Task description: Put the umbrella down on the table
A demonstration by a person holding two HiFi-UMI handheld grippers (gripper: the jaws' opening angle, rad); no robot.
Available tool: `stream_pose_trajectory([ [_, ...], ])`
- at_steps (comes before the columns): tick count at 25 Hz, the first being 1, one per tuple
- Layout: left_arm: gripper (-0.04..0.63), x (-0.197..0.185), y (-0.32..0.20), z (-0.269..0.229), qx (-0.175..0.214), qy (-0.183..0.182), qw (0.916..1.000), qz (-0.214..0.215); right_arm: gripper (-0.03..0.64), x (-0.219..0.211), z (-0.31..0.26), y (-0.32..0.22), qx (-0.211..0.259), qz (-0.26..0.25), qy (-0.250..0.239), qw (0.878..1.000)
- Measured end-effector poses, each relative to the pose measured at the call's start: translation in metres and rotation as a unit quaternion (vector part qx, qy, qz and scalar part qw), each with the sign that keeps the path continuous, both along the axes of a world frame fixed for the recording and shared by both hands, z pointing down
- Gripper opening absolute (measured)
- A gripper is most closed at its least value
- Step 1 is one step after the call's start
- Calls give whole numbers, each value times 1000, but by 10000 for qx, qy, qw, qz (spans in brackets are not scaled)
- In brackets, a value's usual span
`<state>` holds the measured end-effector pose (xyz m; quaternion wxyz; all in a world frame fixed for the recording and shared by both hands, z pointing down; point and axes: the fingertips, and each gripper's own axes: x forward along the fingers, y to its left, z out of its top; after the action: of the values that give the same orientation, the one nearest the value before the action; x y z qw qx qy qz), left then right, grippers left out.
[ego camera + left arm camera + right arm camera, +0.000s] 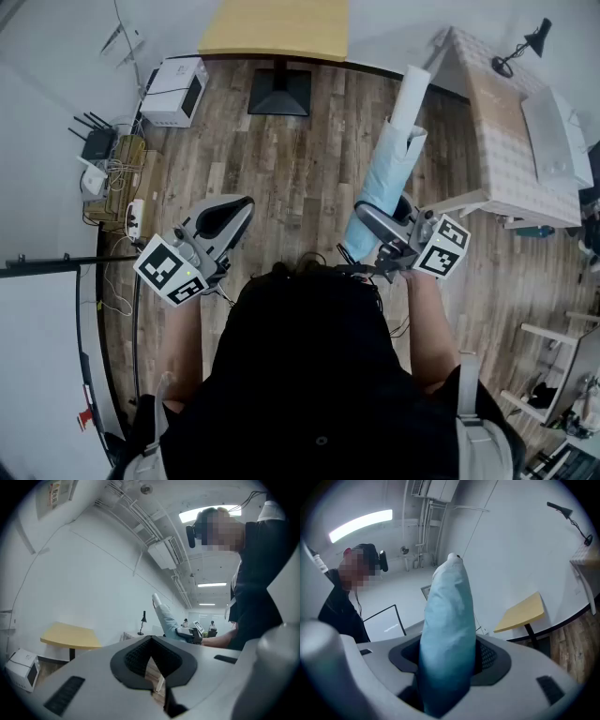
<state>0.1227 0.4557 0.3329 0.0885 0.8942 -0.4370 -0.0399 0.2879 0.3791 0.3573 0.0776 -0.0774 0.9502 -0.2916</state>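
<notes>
I've got the right tongs (382, 223) clamped on the folded pale-blue umbrella (392, 164), held above the wood floor (300, 159), left of the desk (506, 141). Left tongs (228, 214) closed, empty.

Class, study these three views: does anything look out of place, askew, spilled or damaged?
Nothing is spilled or damaged. Only the folded blue umbrella stands out: gripped in the right tongs, it hangs slanted over the wooden floor, not on the table beside it.
</notes>
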Motion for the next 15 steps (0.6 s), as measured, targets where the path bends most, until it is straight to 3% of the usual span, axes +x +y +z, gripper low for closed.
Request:
stream_pose_trajectory([
  [4, 12, 24, -10, -15, 193, -88, 9997, 132, 282, 28, 4, -3, 90, 163, 76, 9998],
  [15, 12, 95, -39, 4, -252, -241, 9969, 703, 282, 71, 7, 11, 234, 69, -168, 9996],
])
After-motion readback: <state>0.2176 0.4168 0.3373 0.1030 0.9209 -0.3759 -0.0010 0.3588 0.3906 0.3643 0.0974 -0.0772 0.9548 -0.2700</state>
